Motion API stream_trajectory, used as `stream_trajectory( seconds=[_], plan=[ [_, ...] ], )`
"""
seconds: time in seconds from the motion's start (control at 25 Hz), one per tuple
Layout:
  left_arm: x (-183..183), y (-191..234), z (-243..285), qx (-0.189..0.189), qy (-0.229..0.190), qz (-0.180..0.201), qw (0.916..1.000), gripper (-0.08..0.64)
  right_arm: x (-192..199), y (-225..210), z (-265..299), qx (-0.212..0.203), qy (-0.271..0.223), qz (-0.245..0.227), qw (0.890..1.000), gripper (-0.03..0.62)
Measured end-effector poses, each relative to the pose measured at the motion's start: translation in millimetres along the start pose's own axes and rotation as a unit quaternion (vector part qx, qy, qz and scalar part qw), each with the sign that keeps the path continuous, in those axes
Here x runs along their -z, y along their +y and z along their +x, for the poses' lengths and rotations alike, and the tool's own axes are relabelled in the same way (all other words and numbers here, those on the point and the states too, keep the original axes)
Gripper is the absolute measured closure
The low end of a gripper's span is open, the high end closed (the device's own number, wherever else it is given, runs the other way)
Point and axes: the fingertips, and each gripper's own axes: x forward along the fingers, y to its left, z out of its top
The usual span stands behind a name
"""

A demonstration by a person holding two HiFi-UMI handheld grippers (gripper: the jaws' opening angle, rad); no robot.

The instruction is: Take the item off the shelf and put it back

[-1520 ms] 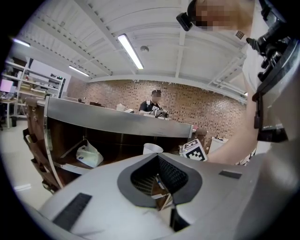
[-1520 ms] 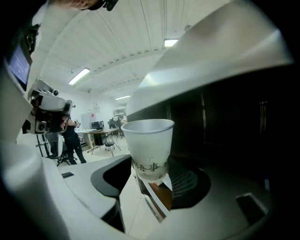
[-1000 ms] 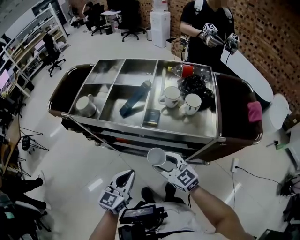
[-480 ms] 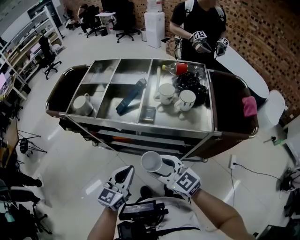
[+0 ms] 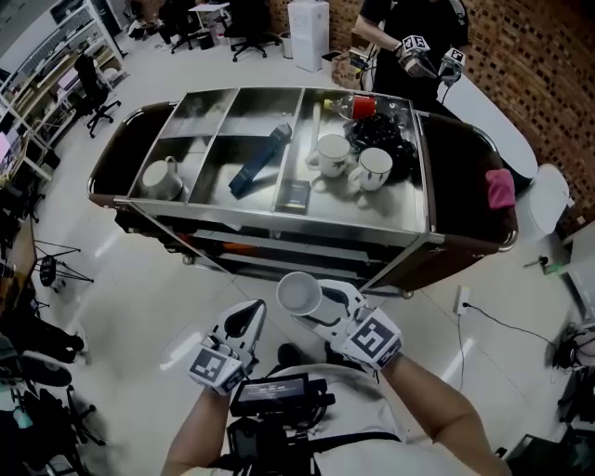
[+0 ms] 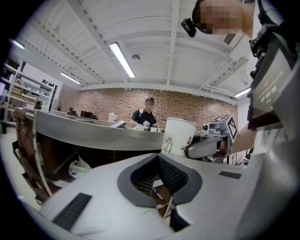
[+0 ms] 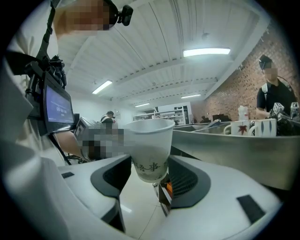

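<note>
A person stands at the near side of a steel cart (image 5: 279, 226), a gripper in each hand. The right gripper (image 5: 321, 305) is clamped on a white paper cup (image 5: 297, 293), its pads pressing the cup's lower half from both sides; the cup is upright, mouth open to the ceiling, and held in the air just short of the cart's near rail, clear of every shelf. The left gripper (image 5: 247, 321) hangs beside it to the left, jaws closed together with nothing between them. On the cart's top tray a white mug (image 5: 161, 178) sits in the left compartment, a dark blue box (image 5: 260, 161) lies slanted in the middle one, and two more mugs (image 5: 332, 154) stand in the right one, near a black bag (image 5: 376, 138) and a red-capped bottle (image 5: 363, 105). A pink cloth (image 5: 500, 189) rests on the cart's right end. Across the cart a second person (image 5: 409, 28) also holds grippers.
</note>
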Motion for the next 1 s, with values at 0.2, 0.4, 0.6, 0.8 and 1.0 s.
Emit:
stream_trajectory(
  seconds=[0.2, 0.4, 0.6, 0.8, 1.0],
  plan=[
    [-3.8, 3.4, -0.3, -0.002, -0.006, 0.013, 0.9999, 0.549, -4.9, -1.2, 4.0, 0.001, -0.004, 0.0, 1.0, 0.359],
    [-5.0, 4.3, -2.3, -0.003, -0.007, 0.017, 0.9998, 0.549, -8.4, 1.5, 5.0, 0.003, -0.001, 0.015, 1.0, 0.359],
    [-8.4, 4.4, -7.7, -0.003, -0.022, 0.006, 0.9997, 0.549, -8.5, 4.4, 5.0, 0.002, 0.0, 0.013, 1.0, 0.359],
    [-7.3, 7.8, -8.6, -0.006, -0.022, -0.002, 0.9997, 0.549, -7.5, 5.3, 5.3, 0.005, 0.001, 0.015, 1.0, 0.359],
    [-5.8, 7.1, -8.0, -0.003, -0.021, 0.0, 0.9998, 0.549, -5.1, 5.5, 4.7, 0.008, 0.004, 0.016, 1.0, 0.359]
  ],
)
